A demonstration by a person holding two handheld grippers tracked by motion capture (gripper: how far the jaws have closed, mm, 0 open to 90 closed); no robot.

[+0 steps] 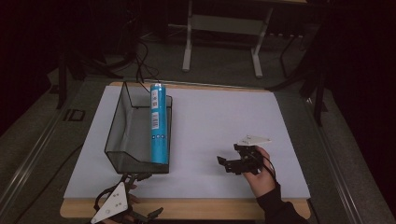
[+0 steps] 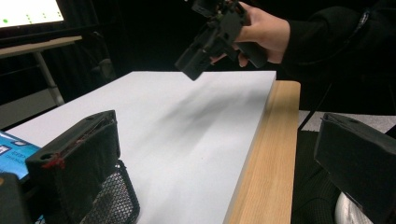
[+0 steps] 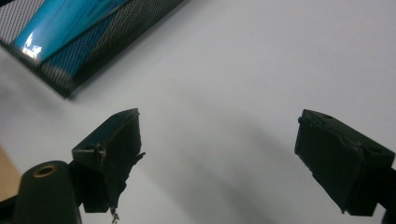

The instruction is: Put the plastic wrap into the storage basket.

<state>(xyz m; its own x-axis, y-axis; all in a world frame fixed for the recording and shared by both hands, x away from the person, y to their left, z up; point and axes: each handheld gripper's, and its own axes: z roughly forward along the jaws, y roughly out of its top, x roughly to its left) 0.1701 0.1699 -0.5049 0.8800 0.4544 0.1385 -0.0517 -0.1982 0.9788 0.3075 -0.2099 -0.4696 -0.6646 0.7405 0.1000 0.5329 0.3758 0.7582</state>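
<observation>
My right gripper (image 1: 232,164) hovers with jaws wide and empty; the blue tube (image 1: 158,123) leans in the mesh basket (image 1: 116,135) at my ten o'clock. I'd approach low across the bare white board (image 1: 219,116). Left gripper (image 1: 133,179), open, sits at the basket's near rim, by the table edge (image 1: 187,208).

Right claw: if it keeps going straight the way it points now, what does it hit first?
Probably the white sheet: the open right claw tilts down at bare surface. The mesh tray holding the blue tube sits off to one side; depth is unclear.
</observation>
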